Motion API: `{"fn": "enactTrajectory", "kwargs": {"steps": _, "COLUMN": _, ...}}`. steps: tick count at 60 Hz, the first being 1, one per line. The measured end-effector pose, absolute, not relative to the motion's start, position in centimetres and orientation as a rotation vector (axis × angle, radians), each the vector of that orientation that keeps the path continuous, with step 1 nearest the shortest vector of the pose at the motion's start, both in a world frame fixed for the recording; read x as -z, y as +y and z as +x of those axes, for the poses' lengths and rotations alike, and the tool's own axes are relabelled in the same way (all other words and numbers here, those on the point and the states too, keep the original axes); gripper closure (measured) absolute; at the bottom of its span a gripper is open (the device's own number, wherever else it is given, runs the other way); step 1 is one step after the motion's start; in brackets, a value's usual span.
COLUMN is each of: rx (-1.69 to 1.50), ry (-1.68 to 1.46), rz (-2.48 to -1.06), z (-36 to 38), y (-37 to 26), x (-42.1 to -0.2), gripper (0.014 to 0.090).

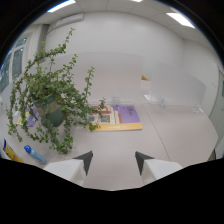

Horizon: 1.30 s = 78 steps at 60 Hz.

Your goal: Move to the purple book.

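Observation:
A purple book (127, 113) lies flat on the pale table (170, 135), well beyond my fingers and slightly right of their gap. It rests on or against a flat yellow-edged item (117, 127), with a picture-covered book (103, 117) to its left. My gripper (114, 162) stands open low over the table with nothing between its dark fingertips (86, 161).
A large trailing potted plant (50, 100) stands ahead on the left, its stems hanging near the books. A blue object (34, 154) and a yellow item lie by the left finger. White partitions (175, 85) rise behind the table.

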<state>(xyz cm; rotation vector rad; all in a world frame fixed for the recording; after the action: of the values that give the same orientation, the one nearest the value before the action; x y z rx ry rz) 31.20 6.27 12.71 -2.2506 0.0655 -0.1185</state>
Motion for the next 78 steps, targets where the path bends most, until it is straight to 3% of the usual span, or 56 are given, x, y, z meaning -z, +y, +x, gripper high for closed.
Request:
{"fn": "enactTrajectory", "kwargs": {"steps": 24, "rx": 0.083, "ry": -0.002, "rz": -2.281, "z": 37.6, "y": 16.8, "x": -8.8, "gripper": 0.0201}}
{"fn": "enactTrajectory", "kwargs": {"steps": 47, "rx": 0.069, "ry": -0.014, "rz": -2.288, "z": 38.4, "y": 26.7, "x": -5.8, "gripper": 0.0209}}
{"fn": "enactTrajectory", "kwargs": {"steps": 78, "rx": 0.071, "ry": -0.008, "rz": -2.306, "z": 38.4, "y": 29.7, "x": -4.2, "gripper": 0.021}}
